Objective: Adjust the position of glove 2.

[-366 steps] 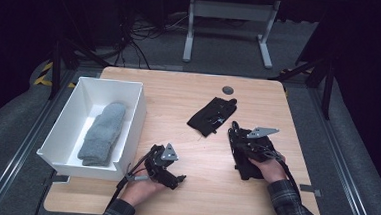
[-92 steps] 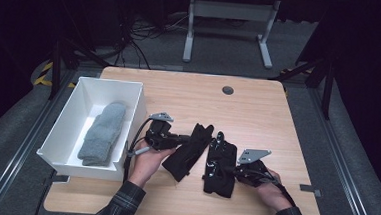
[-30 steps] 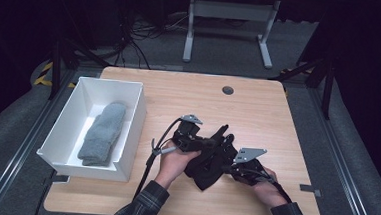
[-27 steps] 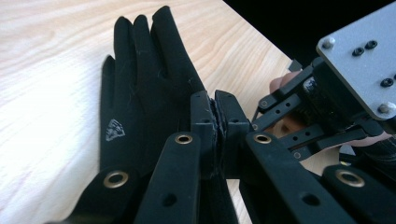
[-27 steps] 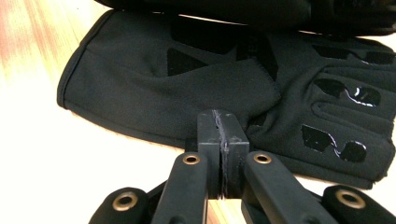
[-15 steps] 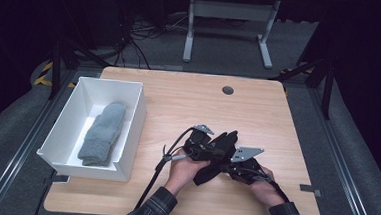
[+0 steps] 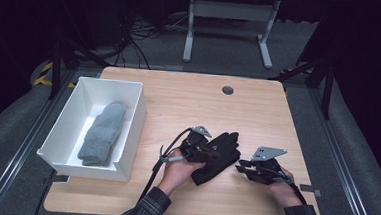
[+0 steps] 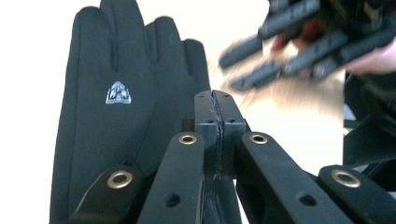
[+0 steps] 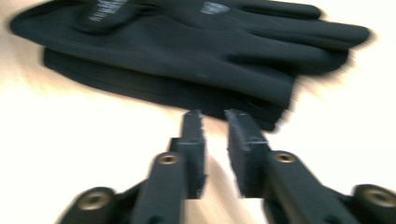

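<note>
- Now we see the black gloves stacked on the tabletop, moved toward six o'clock.
- Left gripper jaws pinch glove fabric; right gripper, jaws slightly parted, has released, suggesting pairing done.

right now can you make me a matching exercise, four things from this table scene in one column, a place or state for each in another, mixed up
Things:
1. folded grey sock
2. black fabric gloves
3. left gripper
4. right gripper

Places or states:
a. jaws apart, holding nothing
b. lying in the white rectangular bin
c. stacked on the wooden table
d. jaws closed on a thin black edge

Pairs: 1-b, 2-c, 3-d, 4-a
</note>
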Available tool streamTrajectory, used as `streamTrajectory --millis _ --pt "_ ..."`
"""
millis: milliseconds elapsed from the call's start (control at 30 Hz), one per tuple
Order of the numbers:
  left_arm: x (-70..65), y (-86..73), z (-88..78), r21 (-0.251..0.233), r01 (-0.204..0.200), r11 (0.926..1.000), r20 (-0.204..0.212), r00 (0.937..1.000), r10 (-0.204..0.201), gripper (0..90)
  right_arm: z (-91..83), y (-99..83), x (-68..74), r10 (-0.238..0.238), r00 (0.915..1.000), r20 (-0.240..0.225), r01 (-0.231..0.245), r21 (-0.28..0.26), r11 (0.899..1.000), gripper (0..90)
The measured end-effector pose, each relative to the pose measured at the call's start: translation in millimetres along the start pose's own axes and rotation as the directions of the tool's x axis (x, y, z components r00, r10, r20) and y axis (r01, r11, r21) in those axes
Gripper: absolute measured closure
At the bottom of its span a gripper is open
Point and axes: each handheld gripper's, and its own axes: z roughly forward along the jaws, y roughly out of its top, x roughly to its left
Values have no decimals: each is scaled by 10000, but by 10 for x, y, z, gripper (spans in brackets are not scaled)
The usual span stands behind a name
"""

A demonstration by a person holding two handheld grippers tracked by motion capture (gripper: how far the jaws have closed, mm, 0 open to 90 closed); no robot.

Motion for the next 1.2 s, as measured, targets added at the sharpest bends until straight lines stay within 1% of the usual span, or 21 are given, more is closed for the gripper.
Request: streamTrajectory --millis 33,67,100,133,167,200,233,267,300,400,500,667,700,733,867,933,1033,1067,1100,1167,1200 --pt "-4 -25 14 72 -39 10000 -24 10000 40 898 -20 -30 -51 132 9995 288 -134 64 9999 614" --pt "-9 -51 33 146 -20 9999 37 10000 20 898 -35 -64 -106 324 9986 423 -330 132 9994 535" --pt "-13 -71 52 209 -44 9998 96 9999 42 898 -47 -99 -160 526 9963 679 -539 180 9984 471" --pt "-13 -71 52 209 -44 9998 96 9999 42 898 -60 -132 -203 727 9936 867 -741 125 9972 438" --pt "-24 -96 84 334 -77 9994 117 9999 73 898 -60 -132 -203 727 9936 867 -741 125 9972 438" --pt "-36 -121 126 478 -110 9988 106 9999 105 898 -72 -170 -265 1031 9901 948 -1039 36 9946 376" --pt "-39 -139 159 657 -140 9977 98 9999 134 898 -86 -200 -324 1319 9844 1166 -1327 -3 9912 342" --pt "-44 -162 206 825 -168 9964 8 9999 168 898 -93 -222 -366 1459 9803 1331 -1462 -77 9892 311" --pt "-45 -173 226 956 -194 9952 -58 9998 201 898 -97 -244 -408 1634 9755 1470 -1633 -129 9865 298" --pt "-43 -209 249 1163 -198 9930 -71 9998 207 899 -103 -273 -462 1792 9687 1720 -1783 -208 9838 281" --pt "-48 -236 205 1345 -251 9906 -191 9994 279 899 -82 -287 -477 1721 9672 1866 -1734 -94 9848 276" --pt "-43 -307 114 1456 -332 9888 -298 9988 379 900 -59 -290 -483 1668 9649 2029 -1700 -17 9854 262" --pt "-41 -343 60 1573 -350 9869 -351 9985 410 900 -51 -295 -491 1705 9619 2137 -1742 -15 9847 247" --pt "-41 -343 60 1573 -350 9869 -351 9985 410 899 -51 -295 -491 1705 9619 2137 -1742 -15 9847 247" --pt "-35 -401 -49 1785 -392 9832 -550 9972 497 899 -41 -304 -506 1770 9621 2072 -1802 -35 9836 244" --pt "-32 -428 -88 1790 -429 9829 -620 9966 548 899 -40 -304 -507 1772 9623 2065 -1802 -45 9836 243" --pt "-26 -447 -117 1702 -521 9840 -487 9969 612 897 -31 -313 -513 1860 9623 1982 -1879 -97 9821 227" --pt "-31 -440 -129 1734 -609 9830 -545 9960 713 890 -28 -317 -519 1877 9629 1937 -1891 -118 9819 216" --pt "-39 -426 -143 1698 -747 9826 -529 9950 848 845 -26 -323 -523 1899 9620 1960 -1907 -151 9815 203" --pt "-39 -421 -147 1663 -823 9826 -455 9948 910 805 -24 -330 -523 1905 9618 1967 -1905 -191 9815 189" --pt "-48 -405 -157 1701 -970 9806 -496 9930 1069 805 -21 -337 -523 1909 9617 1966 -1900 -236 9815 172"
